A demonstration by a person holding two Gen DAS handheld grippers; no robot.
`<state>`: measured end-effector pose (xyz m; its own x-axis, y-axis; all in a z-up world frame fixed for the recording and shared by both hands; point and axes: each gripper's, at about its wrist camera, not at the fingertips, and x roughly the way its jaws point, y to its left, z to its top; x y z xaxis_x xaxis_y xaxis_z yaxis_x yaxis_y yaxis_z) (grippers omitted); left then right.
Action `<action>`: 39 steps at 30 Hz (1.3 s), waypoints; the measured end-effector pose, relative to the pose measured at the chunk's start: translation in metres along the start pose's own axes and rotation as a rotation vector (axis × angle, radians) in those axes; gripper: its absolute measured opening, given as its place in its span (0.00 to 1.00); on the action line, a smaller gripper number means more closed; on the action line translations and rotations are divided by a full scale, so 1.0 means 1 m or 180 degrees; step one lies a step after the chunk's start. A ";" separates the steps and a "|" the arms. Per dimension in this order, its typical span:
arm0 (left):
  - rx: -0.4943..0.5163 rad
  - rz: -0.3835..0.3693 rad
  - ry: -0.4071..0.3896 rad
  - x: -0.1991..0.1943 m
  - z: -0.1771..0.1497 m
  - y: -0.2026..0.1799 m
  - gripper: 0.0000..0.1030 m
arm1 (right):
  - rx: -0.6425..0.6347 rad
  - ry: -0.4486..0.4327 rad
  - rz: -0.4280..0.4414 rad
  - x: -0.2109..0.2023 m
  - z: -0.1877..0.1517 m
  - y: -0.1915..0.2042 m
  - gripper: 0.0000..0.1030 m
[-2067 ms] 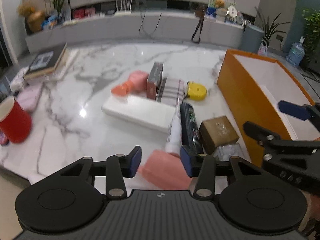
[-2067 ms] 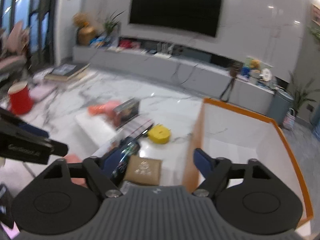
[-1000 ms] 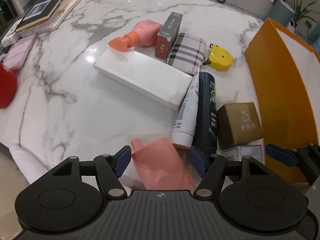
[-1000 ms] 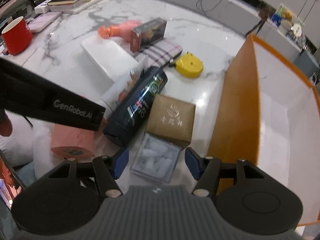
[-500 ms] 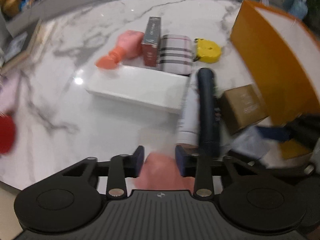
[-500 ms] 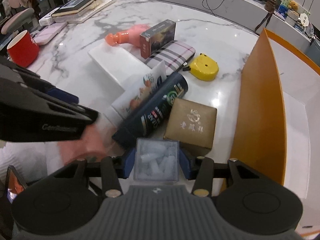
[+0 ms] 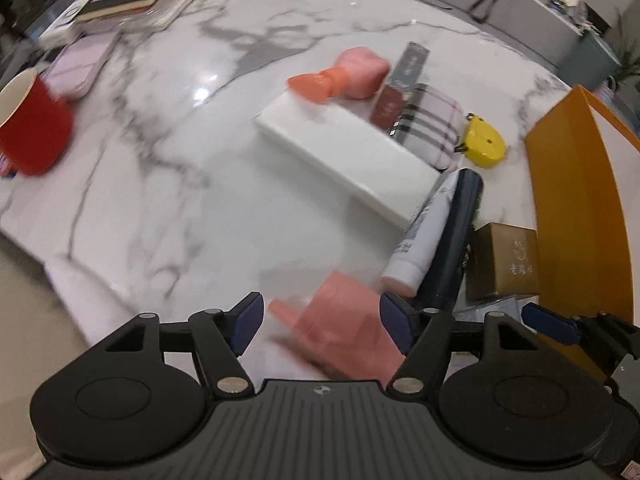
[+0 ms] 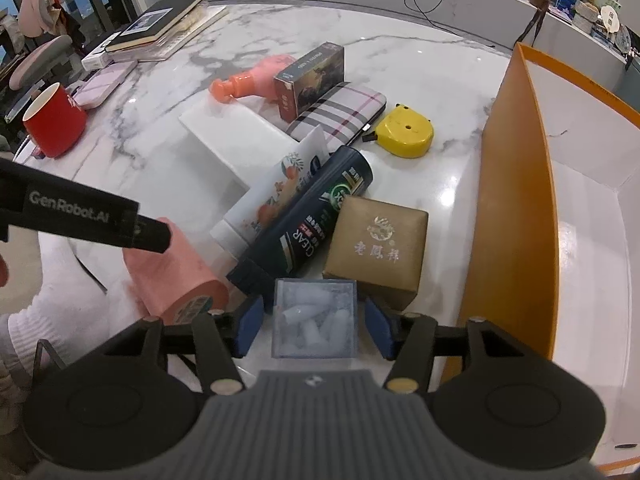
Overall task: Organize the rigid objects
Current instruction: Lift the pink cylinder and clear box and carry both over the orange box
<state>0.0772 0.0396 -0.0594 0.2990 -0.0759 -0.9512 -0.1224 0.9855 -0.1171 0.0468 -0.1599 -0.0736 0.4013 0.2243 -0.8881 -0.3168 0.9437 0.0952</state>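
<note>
Rigid objects [image 8: 304,216] on marble table [image 7: 160,184], living room.

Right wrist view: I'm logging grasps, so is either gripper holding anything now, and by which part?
Nothing is held. The clear plastic box sits between the opening jaws of the right gripper, gaps either side. The left gripper, also opening, straddles the pink cup.

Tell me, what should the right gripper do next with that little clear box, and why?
Probably squeeze shut on the clear plastic box. The right gripper is opening, its pads flanking the box without pressing it. Once gripped, the box could likely be lifted into the orange bin right beside it.
</note>
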 end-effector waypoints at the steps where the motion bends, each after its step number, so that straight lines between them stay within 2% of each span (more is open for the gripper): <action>1: -0.0033 -0.0037 0.0027 -0.001 -0.002 0.001 0.76 | -0.0002 0.0004 -0.0013 0.000 -0.001 0.000 0.56; 5: -0.0317 -0.0342 0.0322 0.004 -0.006 0.003 0.75 | 0.0049 0.0043 0.0006 0.003 -0.004 -0.004 0.56; 8: -0.0390 -0.0363 0.0406 0.011 -0.008 -0.001 0.70 | 0.0057 0.0036 0.0019 0.002 -0.006 -0.005 0.56; 12: -0.0425 -0.0272 0.0388 0.020 -0.006 -0.006 0.69 | 0.0048 0.0032 0.0051 0.001 -0.009 -0.005 0.56; 16: -0.0253 -0.0183 0.0330 0.023 -0.004 -0.018 0.68 | 0.0071 0.0028 0.0069 0.002 -0.009 -0.006 0.56; 23: 0.0358 0.0140 0.0335 0.035 0.000 -0.046 0.66 | 0.0144 0.0075 0.0088 0.009 -0.005 -0.008 0.55; 26: 0.0574 0.0234 0.0379 0.042 0.001 -0.051 0.66 | 0.0205 0.0116 0.0116 0.014 -0.004 -0.011 0.53; 27: 0.0616 0.0250 0.0379 0.044 0.001 -0.052 0.66 | 0.0231 0.0134 0.0130 0.017 -0.004 -0.012 0.50; 34: 0.0755 0.0210 0.0340 0.055 -0.002 -0.051 0.65 | 0.0217 0.0138 0.0148 0.022 -0.006 -0.013 0.48; 39: 0.0811 0.0118 0.0198 0.040 -0.008 -0.049 0.64 | 0.0092 0.0045 0.0131 0.009 -0.008 -0.011 0.47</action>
<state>0.0880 -0.0133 -0.0939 0.2389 -0.0405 -0.9702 0.1123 0.9936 -0.0139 0.0463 -0.1702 -0.0861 0.3762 0.2598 -0.8894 -0.3078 0.9404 0.1445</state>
